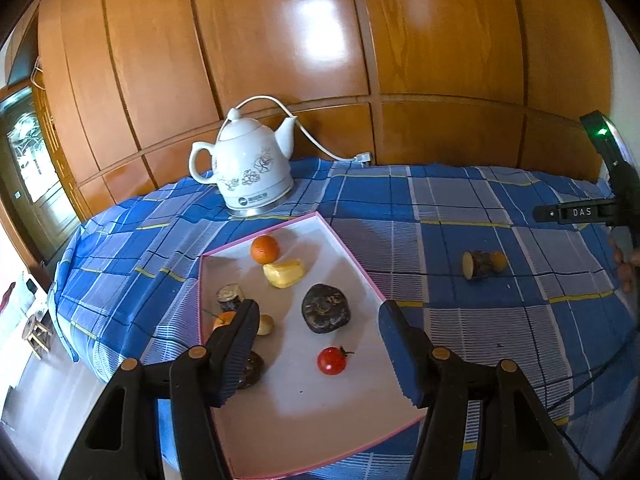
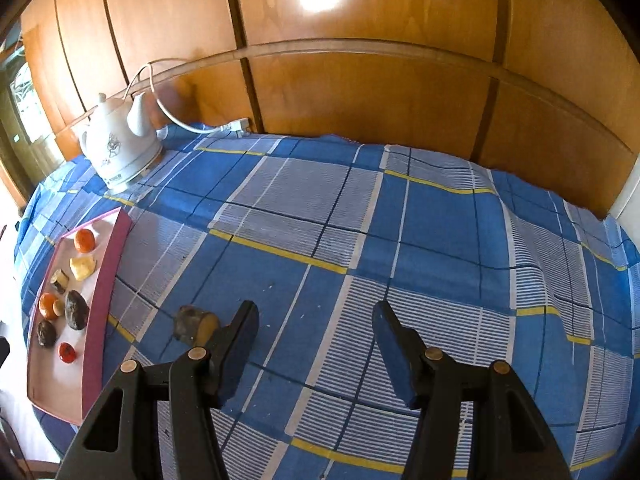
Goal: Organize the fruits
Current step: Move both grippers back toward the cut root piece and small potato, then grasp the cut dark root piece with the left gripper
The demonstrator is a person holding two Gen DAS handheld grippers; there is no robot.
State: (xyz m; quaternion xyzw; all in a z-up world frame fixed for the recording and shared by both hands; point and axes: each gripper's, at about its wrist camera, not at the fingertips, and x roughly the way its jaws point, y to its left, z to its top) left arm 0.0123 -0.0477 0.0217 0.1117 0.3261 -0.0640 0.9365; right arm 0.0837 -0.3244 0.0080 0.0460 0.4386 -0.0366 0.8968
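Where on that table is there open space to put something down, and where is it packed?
The checked cloth is bare right of the log piece, up to the wood wall. The tray's near end, nearer than the tomato, is free too. It is crowded in the tray's left half and around the kettle.

Bright, sharp views; glare patches shine on the wooden panels; fisheye bending and dark corners.
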